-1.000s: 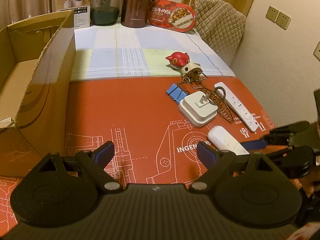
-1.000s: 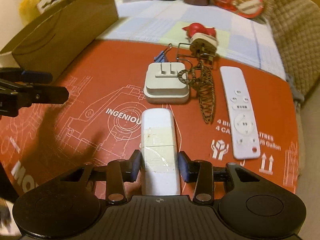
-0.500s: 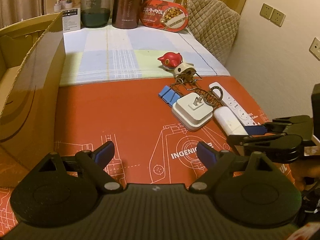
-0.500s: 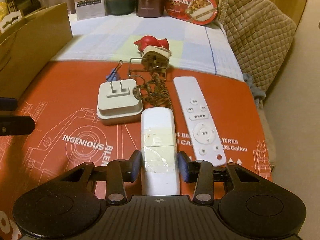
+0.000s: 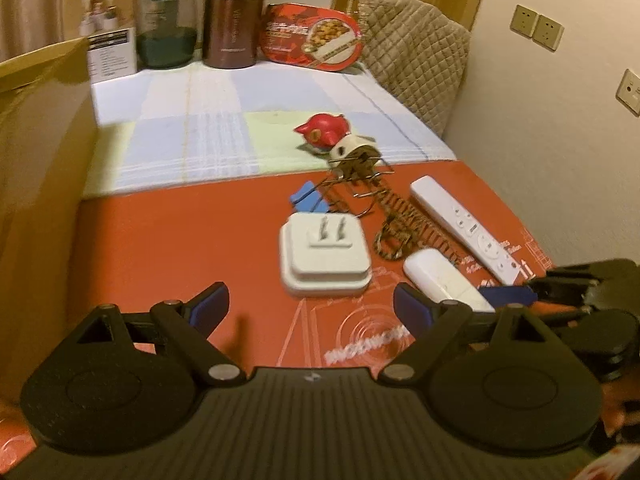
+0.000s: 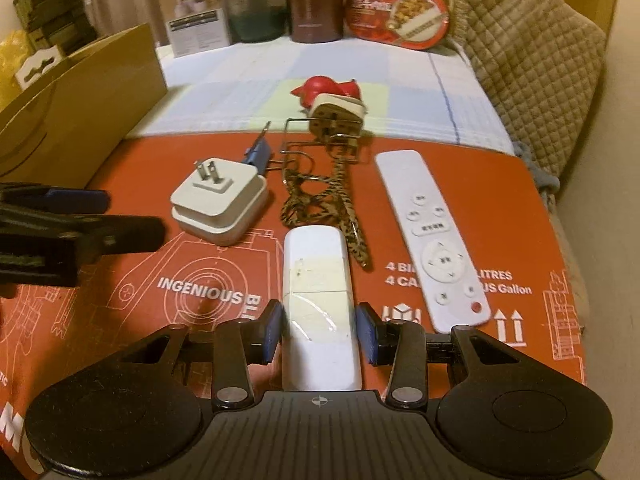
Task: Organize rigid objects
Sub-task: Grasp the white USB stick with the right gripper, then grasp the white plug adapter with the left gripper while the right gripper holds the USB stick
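Left hand-held gripper (image 5: pixel 310 306) nearer one plug adapter (image 5: pixel 325 258), two remotes (image 6: pixel 434 236).

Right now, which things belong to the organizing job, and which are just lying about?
Job:
- white device in the right claw
- plug adapter
- white remote
- blue binder clips
- red figurine
- cardboard box

Lying about:
- brown canister
- glass jar
- food tray
- quilted cushion

Dim, warm yellow indoor light throughout. Motion blur softens the left wrist view. Fisheye bending and dark vignetting at frame corners; backgrounds slightly soft.
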